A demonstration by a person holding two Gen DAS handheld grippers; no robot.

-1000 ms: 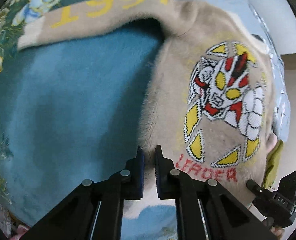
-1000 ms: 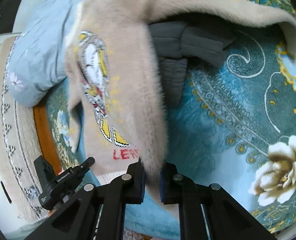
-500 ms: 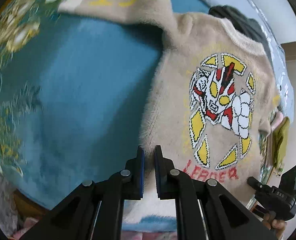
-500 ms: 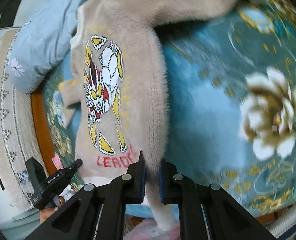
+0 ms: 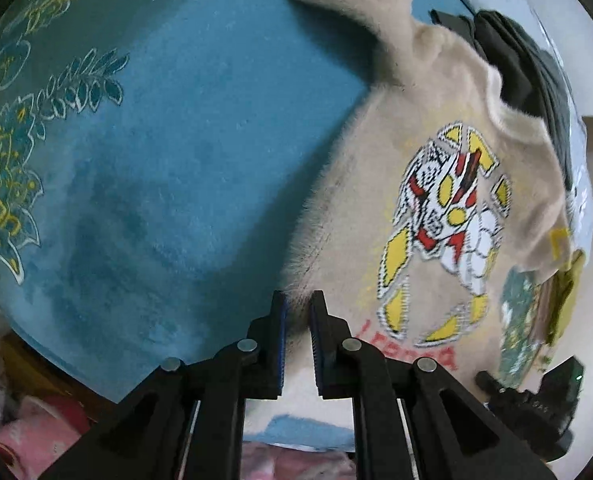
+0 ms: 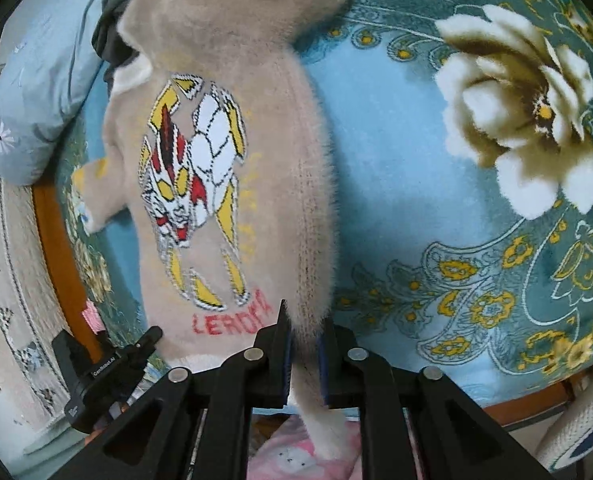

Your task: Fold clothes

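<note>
Teal floral blanket (image 6: pixel 396 168), both hand-held grippers angled steeply down, left hand-held gripper (image 5: pixel 296 312) and right hand-held gripper (image 6: pixel 304 328) each clamped on beige sweater (image 6: pixel 224 240) hem, jaws just easing.

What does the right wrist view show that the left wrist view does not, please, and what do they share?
Only the right wrist view shows the large white flower on the blanket, the pale blue pillow and the left tool at the sweater's other corner. Only the left wrist view shows the plain teal blanket centre and the right tool. Both show the beige sweater with its robot print, hem between each tool's fingers.
</note>
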